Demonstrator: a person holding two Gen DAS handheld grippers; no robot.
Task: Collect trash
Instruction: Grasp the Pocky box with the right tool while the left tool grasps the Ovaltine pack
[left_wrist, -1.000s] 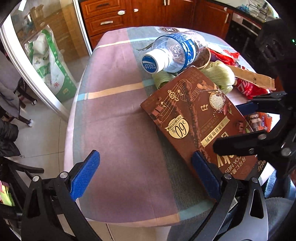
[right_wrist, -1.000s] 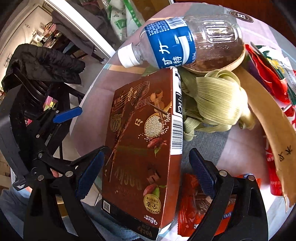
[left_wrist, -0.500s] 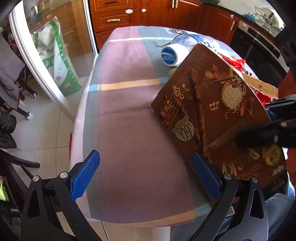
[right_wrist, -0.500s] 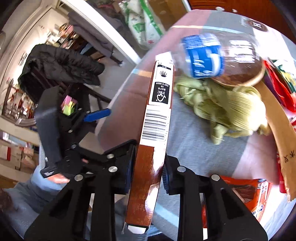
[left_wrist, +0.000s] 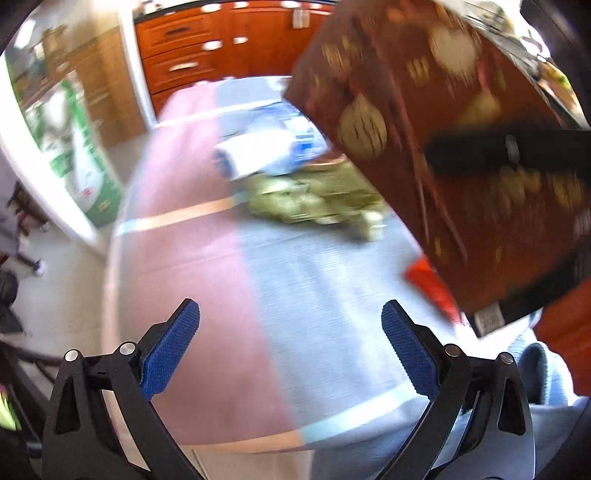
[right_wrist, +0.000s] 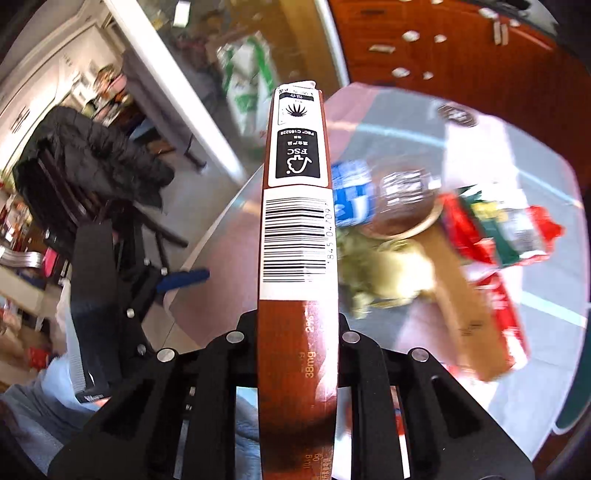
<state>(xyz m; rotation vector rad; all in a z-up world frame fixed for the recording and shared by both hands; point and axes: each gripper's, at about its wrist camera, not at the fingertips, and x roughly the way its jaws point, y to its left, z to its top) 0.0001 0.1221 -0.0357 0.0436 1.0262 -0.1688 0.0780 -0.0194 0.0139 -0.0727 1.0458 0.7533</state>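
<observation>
- Trash collection was judged to be at an early stage: one item, a flat brown cardboard snack box (right_wrist: 297, 258) printed with a barcode, was seen lifted clear of the table, while the rest of the litter lay uncollected.
- The right gripper (right_wrist: 297, 332) was pictured clamped on the box's two broad faces, with the narrow barcode edge turned toward the camera and the box pointing up and away from the fingers.
- The left gripper (left_wrist: 290, 349) was shown with its blue-padded fingers (left_wrist: 170, 350) spread wide apart and nothing between them, held over the near edge of the round table covered in a pink and grey checked cloth (left_wrist: 207, 280).
- From the left wrist view, the raised box was seen blurred at upper right, above the table and well apart from the left gripper.
- Still left on the cloth were a clear plastic bottle with a blue label (right_wrist: 354, 195), lying on its side, a heap of pale green corn husks (right_wrist: 384, 277) just beside it, a long tan paper sleeve (right_wrist: 465, 306) and crumpled red and green snack wrappers (right_wrist: 498, 236).
- No bin or bag for the trash could be made out in either view, so the box's destination could not be told.
- By this reckoning, at least four pieces remained to be gathered once the box was disposed of.
</observation>
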